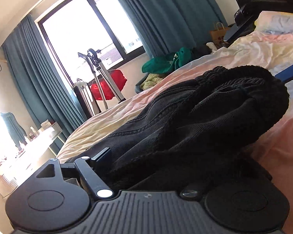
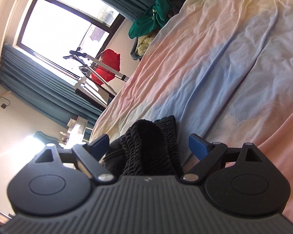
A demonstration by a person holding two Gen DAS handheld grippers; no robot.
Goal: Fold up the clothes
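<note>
A black garment (image 1: 214, 117) with a ribbed elastic waistband lies bunched on the pastel bed sheet (image 1: 254, 48). In the left wrist view it covers the space between my left gripper's (image 1: 166, 161) fingers; only the left finger (image 1: 103, 156) shows, the right one is hidden under cloth. In the right wrist view the ribbed waistband (image 2: 146, 146) sits between my right gripper's (image 2: 149, 146) blue-padded fingers (image 2: 197, 146), which stand wide apart. The right gripper's blue pad also shows in the left wrist view (image 1: 289, 72), beyond the garment.
A pile of green and yellow clothes (image 1: 166, 64) lies off the bed's far edge. A garment steamer stand (image 1: 99, 74) with a red item stands by the window. Teal curtains (image 1: 166, 9) hang behind. A dresser (image 1: 29, 146) with bottles is at the left.
</note>
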